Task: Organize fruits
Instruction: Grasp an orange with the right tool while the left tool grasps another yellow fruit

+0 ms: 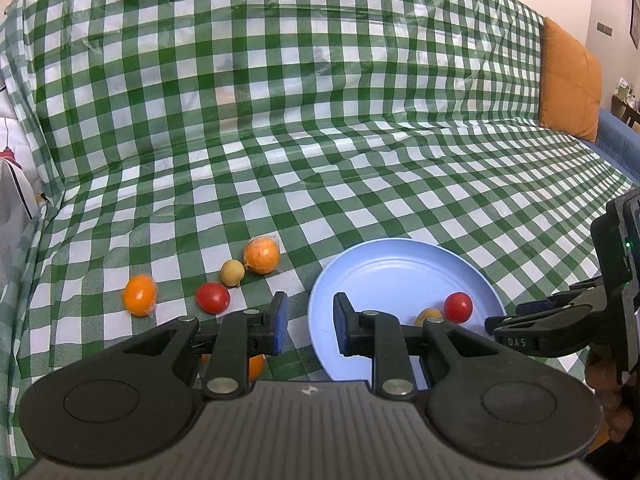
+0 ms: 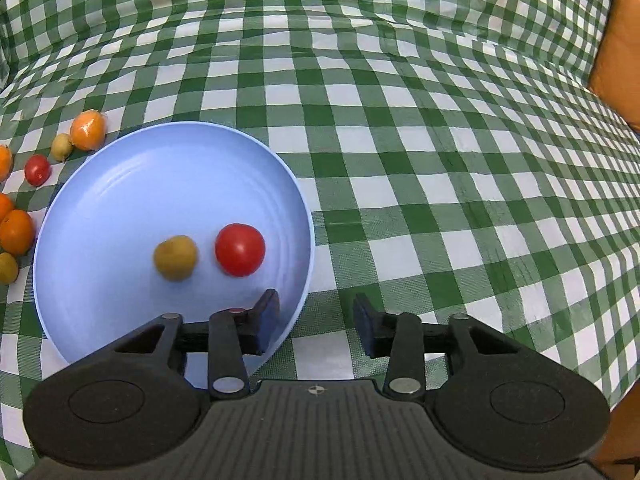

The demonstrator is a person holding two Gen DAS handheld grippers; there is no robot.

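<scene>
So far, two fruits are placed on the blue plate (image 2: 120, 184); about seven remain on the checked cloth (image 2: 400, 160). Both tongs, left (image 1: 307, 322) and right (image 2: 316, 326), are held open, empty

In the left wrist view, an orange fruit (image 1: 256, 366) sits mostly hidden behind the left gripper (image 1: 307, 322), and a yellowish fruit (image 1: 428, 315) on the blue plate (image 1: 384, 264) is partly covered too. In the right wrist view, that yellowish fruit (image 2: 175, 257) is blurred, and an orange fruit (image 2: 4, 162) is cut by the left edge.

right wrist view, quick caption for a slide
Open right hand-held gripper over the blue plate's edge; red tomato and yellowish fruit already on it.
</scene>
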